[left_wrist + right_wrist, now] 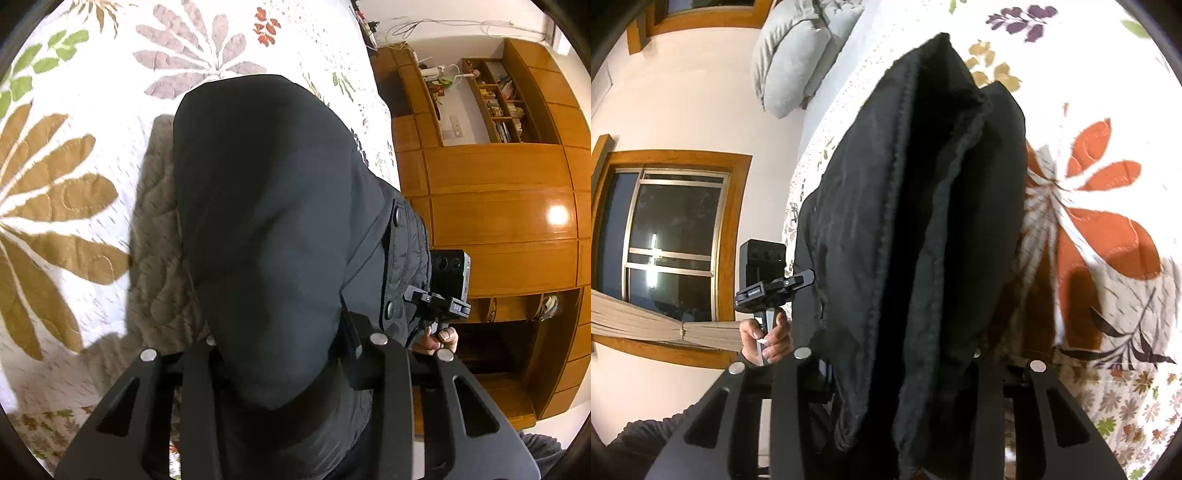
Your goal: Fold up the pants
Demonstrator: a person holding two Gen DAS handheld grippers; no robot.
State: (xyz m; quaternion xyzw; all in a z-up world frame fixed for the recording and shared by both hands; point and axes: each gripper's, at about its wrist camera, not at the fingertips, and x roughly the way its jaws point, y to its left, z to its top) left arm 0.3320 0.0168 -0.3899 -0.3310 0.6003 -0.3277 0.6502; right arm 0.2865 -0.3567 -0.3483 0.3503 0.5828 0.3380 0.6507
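Pants (pixel 258 229) fill the middle of both wrist views, running from between each pair of jaws up and away toward the bed (pixel 74 221). In the left wrist view the left gripper (pixel 291 350) has its jaws drawn in on a thick bunch of the dark cloth, pinching it at the bottom centre of the frame; the fabric bulges upward from there and hangs over the flowered quilt. In the right wrist view the right gripper (pixel 886 358) likewise clamps a gathered edge, with seams and folded layers rising straight up the frame from its jaws to the upper centre. So the garment's long axis lies along each gripper's pointing line, away from the person, and the two holds sit side by side on one end. Each hand (pixel 441 341) shows in the other view's lower edge, near the cloth. The far end seems to trail onto the quilt, so lifting and carrying forward looks the likely fold.
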